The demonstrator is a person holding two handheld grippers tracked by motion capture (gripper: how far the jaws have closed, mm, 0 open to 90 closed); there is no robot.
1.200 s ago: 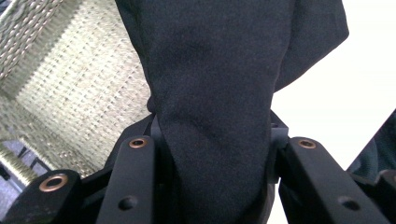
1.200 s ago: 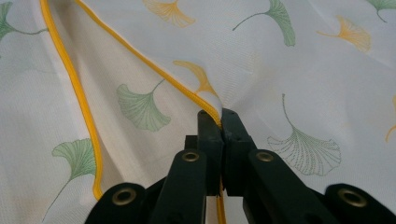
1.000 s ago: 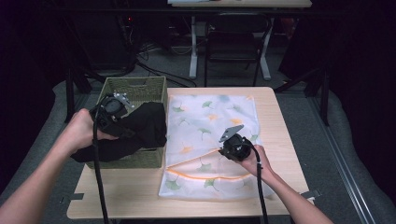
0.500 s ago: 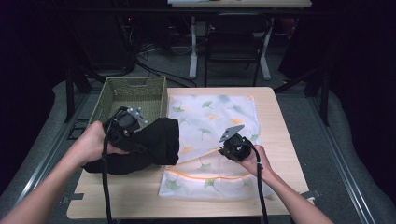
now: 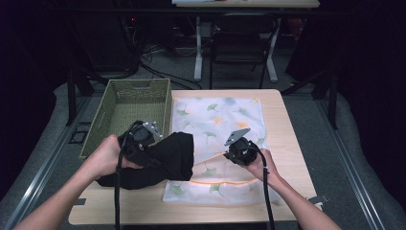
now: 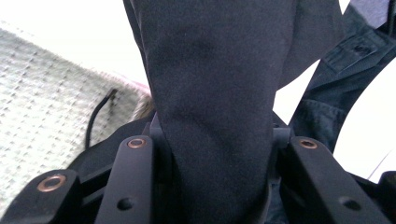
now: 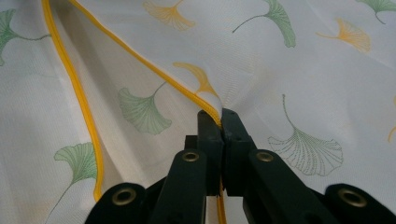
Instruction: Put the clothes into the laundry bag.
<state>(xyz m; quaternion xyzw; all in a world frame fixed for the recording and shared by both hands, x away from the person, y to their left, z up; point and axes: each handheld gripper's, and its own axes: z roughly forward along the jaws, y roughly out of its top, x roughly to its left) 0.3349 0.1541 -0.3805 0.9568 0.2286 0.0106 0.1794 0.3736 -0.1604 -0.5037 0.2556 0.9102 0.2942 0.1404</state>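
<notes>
A light wooden table stands in a dark room. On it lie one woven basket, one leaf-print mesh bag and one black garment just right of the basket. The left gripper is clamped on the garment; the right gripper pinches the bag's yellow zipper edge.

Black fabric garments: one
White mesh bags with ginkgo-leaf print and yellow zip edge: one
Olive-green woven rectangular baskets: one
Light wooden tables: one
Black two-jaw grippers: two
</notes>
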